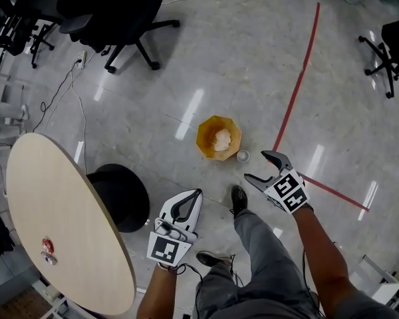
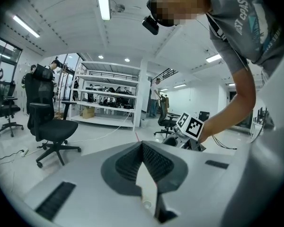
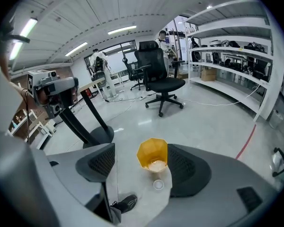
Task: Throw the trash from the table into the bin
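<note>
**Trash on the surface.** A small red item [image 1: 48,245] lies on the oval surface [image 1: 60,198] at the lower left of the head view, with a paler scrap touching its lower edge. Both are too small for a long axis to be read.

**Bin.** The orange bin [image 1: 219,137] stands on the floor at frame centre, well apart from the surface. It has white waste inside. A small white round cup [image 1: 243,155] lies on the floor just beside it, to its lower right.

**Jaws.**
- The left gripper [image 1: 195,195] is at lower centre. Its jaws are pressed together at the tips with nothing between them. It points up-frame, away from the red item.
- The right gripper [image 1: 258,167] is at right of centre with its jaws spread and empty. In its own view it frames the bin and the cup.

**Judgement.** The left gripper is the nearer to the red item, which lies to its lower left. The jaws must be spread before a grasp. The right gripper is the nearer to the cup.

**Obstructions.** The black pedestal base [image 1: 123,197] and the rim of the surface lie between the left gripper and the item. The person's shoe [image 1: 238,199] stands below the bin.
</note>
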Tool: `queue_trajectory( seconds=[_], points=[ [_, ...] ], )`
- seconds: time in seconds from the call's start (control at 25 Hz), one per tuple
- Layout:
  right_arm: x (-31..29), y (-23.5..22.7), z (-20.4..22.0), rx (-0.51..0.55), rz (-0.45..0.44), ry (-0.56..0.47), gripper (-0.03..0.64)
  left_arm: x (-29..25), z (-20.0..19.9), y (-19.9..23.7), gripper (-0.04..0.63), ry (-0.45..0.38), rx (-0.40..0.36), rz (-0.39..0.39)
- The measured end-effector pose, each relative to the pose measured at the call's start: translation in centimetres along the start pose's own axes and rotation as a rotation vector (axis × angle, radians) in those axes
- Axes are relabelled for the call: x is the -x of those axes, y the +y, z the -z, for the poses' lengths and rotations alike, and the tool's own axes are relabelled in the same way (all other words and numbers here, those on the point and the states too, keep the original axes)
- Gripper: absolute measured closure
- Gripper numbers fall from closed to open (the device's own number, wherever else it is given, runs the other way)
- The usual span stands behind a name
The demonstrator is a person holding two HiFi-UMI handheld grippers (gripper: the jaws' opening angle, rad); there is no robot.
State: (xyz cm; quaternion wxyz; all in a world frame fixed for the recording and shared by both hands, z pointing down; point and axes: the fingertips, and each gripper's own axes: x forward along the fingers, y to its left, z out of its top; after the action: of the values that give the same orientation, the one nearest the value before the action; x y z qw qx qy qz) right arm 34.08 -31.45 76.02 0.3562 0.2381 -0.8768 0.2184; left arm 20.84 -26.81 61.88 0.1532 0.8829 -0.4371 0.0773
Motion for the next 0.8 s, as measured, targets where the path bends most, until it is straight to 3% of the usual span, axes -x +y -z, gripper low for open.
queue_trajectory(
  seconds=[0.28,0.6,0.8],
  points=[
    [-8.2,-2.3,7.3,0.016,-0.002,0.164,0.272,0.3,2.4,0.9,0.561,0.012,0.014,0.018],
    [-21.3,-3.3,22.0,0.052,-0.061,0.429,0.273,1.8,9.4,3.1,0.563,0.084,-0.003,0.064],
    [-27.8,-4.3,29.6,0.090,-0.075,0.568,0.273,2.0,10.5,4.1,0.561,0.080,-0.035,0.131]
  ],
)
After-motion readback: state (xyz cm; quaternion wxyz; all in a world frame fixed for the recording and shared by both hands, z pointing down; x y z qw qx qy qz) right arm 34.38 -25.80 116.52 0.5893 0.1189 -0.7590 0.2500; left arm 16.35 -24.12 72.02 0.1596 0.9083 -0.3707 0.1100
